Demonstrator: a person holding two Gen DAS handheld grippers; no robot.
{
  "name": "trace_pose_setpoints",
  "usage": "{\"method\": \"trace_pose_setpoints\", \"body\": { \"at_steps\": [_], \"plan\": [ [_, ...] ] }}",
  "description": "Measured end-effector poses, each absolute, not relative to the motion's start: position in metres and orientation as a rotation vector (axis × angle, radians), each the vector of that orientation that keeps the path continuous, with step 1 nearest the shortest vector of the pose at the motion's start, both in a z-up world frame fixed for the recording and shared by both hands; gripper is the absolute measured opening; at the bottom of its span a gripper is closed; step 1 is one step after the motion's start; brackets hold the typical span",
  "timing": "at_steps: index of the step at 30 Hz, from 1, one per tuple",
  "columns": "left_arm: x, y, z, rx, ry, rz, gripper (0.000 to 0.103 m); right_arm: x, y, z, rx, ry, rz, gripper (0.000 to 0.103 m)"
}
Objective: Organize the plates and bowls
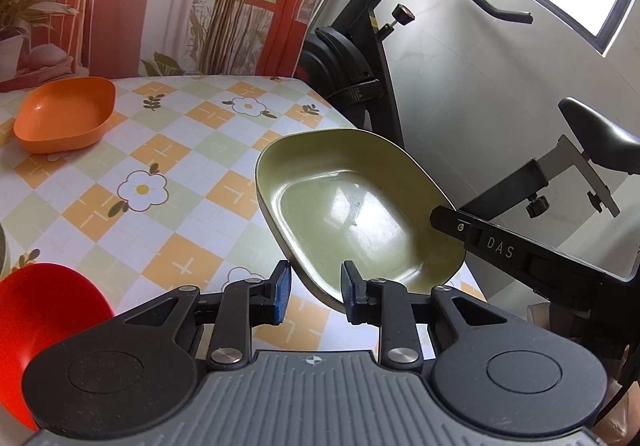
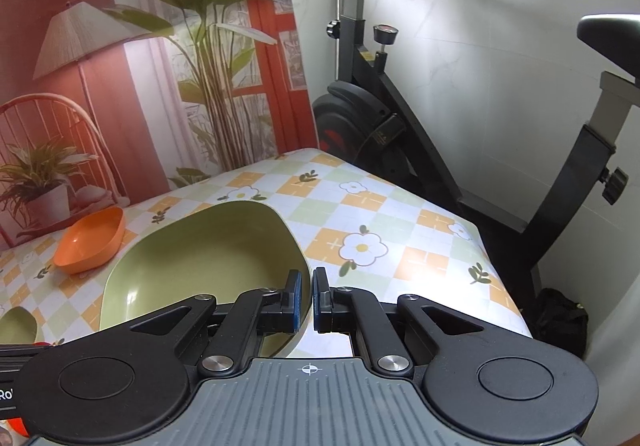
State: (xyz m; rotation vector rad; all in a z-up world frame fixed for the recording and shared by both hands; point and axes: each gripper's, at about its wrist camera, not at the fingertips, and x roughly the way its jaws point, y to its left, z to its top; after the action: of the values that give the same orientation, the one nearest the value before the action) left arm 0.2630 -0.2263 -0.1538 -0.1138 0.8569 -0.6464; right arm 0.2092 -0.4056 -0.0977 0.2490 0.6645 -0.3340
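The right gripper was pinched nearly shut on the near rim of the green bowl, 1 pad inside the wall and 1 outside. In the left wrist view that bowl hung tilted over the right edge of the table, its open side facing the camera and its long way running from far-left to near-right. The left gripper was partly open and held nothing; the bowl's rim looked to sit between its pads, though I could not tell if they touched. The bowl was being carried. Next it likely needed lowering, level, into another bowl, maybe the orange bowl far off or the red bowl nearby.
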Motion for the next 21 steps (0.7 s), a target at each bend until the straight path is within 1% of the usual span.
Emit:
{"method": "trace_pose_setpoints", "body": {
  "at_steps": [13,21],
  "plan": [
    [0.263,-0.127,-0.121,-0.234,0.761,-0.547,0.028,0.249,-0.307,-0.064,0.182,0.654,-0.166,0.006],
    [0.261,-0.044,-0.115,-0.264,0.733,-0.436,0.029,0.285,-0.214,-0.069,0.134,0.698,0.003,0.007]
  ]
}}
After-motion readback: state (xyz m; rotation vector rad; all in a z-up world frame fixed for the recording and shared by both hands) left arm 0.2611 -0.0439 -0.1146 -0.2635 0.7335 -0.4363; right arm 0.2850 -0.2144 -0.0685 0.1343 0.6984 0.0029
